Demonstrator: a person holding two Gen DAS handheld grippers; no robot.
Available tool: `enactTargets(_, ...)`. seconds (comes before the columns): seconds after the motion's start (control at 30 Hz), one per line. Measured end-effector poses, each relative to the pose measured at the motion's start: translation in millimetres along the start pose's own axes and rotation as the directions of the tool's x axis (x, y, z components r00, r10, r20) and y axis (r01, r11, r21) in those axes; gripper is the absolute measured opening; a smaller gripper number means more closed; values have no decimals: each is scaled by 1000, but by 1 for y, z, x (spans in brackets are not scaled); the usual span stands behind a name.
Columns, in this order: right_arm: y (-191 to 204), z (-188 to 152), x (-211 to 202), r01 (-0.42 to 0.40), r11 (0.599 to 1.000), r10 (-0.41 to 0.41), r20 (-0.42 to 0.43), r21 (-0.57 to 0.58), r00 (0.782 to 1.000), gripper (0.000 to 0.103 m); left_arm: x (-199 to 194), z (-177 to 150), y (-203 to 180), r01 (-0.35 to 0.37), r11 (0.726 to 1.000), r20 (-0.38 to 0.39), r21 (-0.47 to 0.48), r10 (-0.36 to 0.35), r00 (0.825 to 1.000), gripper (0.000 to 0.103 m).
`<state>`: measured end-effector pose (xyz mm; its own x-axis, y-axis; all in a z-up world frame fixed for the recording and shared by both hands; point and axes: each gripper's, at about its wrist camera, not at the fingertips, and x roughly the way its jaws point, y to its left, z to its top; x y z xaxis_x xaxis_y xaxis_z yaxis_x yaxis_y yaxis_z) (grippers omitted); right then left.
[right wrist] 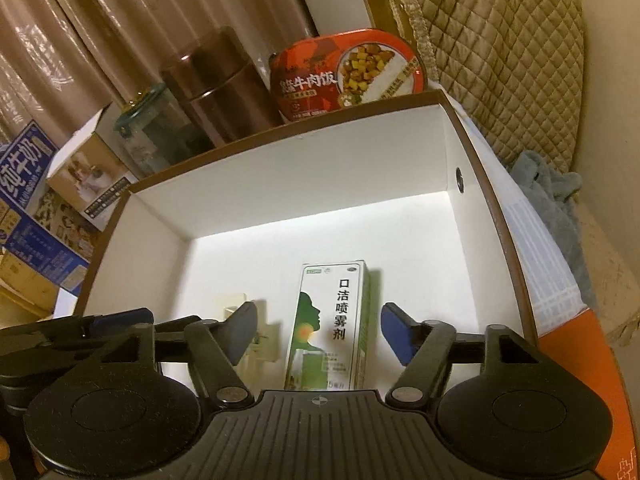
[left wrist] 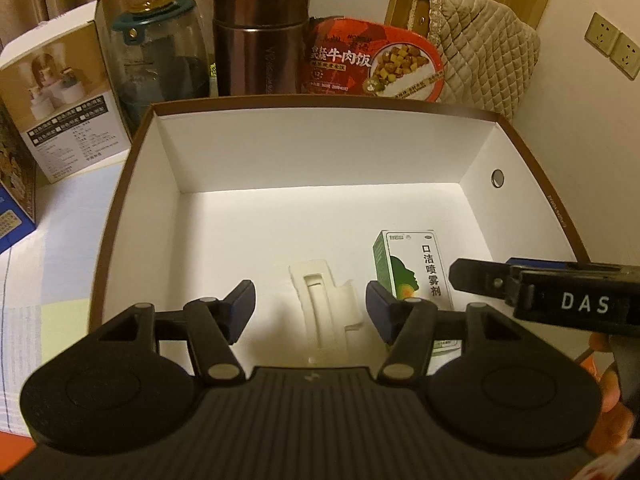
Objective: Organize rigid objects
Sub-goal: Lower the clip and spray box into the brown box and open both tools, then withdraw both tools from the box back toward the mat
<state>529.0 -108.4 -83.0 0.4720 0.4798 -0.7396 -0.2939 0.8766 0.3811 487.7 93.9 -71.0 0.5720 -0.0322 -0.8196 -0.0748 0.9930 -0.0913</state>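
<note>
A white box with a brown rim [left wrist: 320,101] [right wrist: 280,134] stands open on the table. Inside lie a cream hair claw clip [left wrist: 325,307] [right wrist: 260,340] and a green-and-white spray carton [left wrist: 416,270] [right wrist: 330,328]. My left gripper [left wrist: 311,309] is open above the clip, its fingers either side, not touching. My right gripper [right wrist: 319,330] is open around the carton, with gaps on both sides. The right gripper also shows in the left wrist view [left wrist: 560,292].
Behind the box stand a brown thermos [left wrist: 262,36], a glass jar with a teal lid [left wrist: 160,52], a red meal tub [left wrist: 376,62] and a quilted bag [left wrist: 480,52]. Cartons [left wrist: 64,92] stand to the left. A grey cloth [right wrist: 560,216] lies to the right.
</note>
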Motion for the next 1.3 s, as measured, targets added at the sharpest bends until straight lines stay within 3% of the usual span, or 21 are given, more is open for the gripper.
enactTargets(0.7, 7, -32, -69, -13, 996, 21, 84, -92, 996, 68, -80, -33, -2, -8, 1000, 84, 9, 7, 996, 59)
enactTargets(0.9, 11, -51, -97, -51, 990, 66, 118, -128, 991, 68, -111, -53, 1, -13, 1000, 107, -12, 14, 994, 59)
enactTargets(1.3, 13, -98, -139, -94, 985, 106, 73, -141, 992, 69, -163, -103, 1, -17, 1000, 137, -26, 21, 990, 59)
